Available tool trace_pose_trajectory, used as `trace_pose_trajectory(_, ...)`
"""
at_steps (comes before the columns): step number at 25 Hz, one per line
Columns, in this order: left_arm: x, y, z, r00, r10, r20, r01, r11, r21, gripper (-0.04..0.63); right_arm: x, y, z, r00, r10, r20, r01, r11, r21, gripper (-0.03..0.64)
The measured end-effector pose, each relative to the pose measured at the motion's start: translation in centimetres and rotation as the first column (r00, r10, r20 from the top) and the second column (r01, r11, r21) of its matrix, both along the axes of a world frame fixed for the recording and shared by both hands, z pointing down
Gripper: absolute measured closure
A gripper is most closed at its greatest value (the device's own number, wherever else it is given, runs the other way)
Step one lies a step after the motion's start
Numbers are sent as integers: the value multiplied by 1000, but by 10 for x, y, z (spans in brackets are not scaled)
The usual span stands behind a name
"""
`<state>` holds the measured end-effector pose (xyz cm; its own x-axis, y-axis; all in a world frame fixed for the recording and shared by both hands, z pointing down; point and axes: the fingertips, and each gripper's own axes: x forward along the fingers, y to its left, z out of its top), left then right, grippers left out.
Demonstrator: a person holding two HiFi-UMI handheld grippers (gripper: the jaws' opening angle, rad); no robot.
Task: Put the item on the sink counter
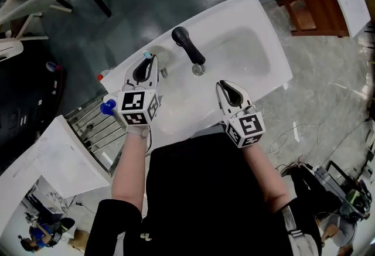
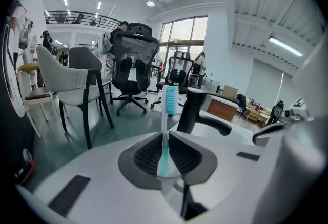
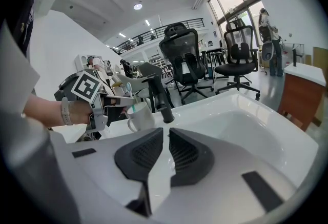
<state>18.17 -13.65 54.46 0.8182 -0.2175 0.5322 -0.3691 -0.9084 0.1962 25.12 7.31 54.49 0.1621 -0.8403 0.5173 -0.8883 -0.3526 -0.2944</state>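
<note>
A white-and-teal toothbrush [image 2: 166,130] stands upright between the jaws of my left gripper [image 2: 165,138], which is shut on its handle. In the head view the left gripper [image 1: 150,61] is over the left part of the white sink counter [image 1: 176,114], left of the black faucet [image 1: 187,44]. From the right gripper view, the toothbrush [image 3: 129,93] hangs just above a white mug [image 3: 140,117] on the counter, held by the left gripper [image 3: 123,101]. My right gripper [image 1: 225,86] hovers over the counter's front, shut and empty [image 3: 166,133].
The sink basin [image 1: 246,53] lies to the right of the faucet [image 3: 161,97]. A wire rack [image 1: 94,126] with a blue item stands left of the counter. A wooden stool [image 1: 313,9] is at the far right, and office chairs [image 2: 134,64] stand beyond the sink.
</note>
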Motion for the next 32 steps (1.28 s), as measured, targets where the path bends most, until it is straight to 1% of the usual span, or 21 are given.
trace_pose_trajectory(6, 5, -8, 3, 1000, 1, 23, -1, 999, 35, 548, 3, 1, 0, 1000, 7, -1, -7, 1000, -3, 561)
trace_pose_trajectory(17, 9, -21, 10, 999, 1, 52, -3, 999, 41, 541, 1, 6, -1, 1000, 20, -8, -20, 1000, -7, 561)
trace_pose_trajectory(21, 8, -26, 13, 998, -4, 67, 1, 999, 48, 503, 1, 8, -4, 999, 28, -17, -28, 1000, -7, 561)
trace_pose_trajectory(24, 3, -25, 13, 998, -16, 68, 13, 999, 48, 492, -4, 12, -8, 999, 30, -24, -30, 1000, -7, 561)
trace_pose_trajectory(27, -4, -21, 4, 999, -21, 50, 18, 999, 50, 491, -11, 17, -16, 999, 28, -36, -28, 1000, 0, 561)
trace_pose_trajectory(32, -15, -16, -25, 999, -33, -20, 34, 997, 76, 492, -21, 15, -34, 997, 4, -74, -2, 1000, 26, 561)
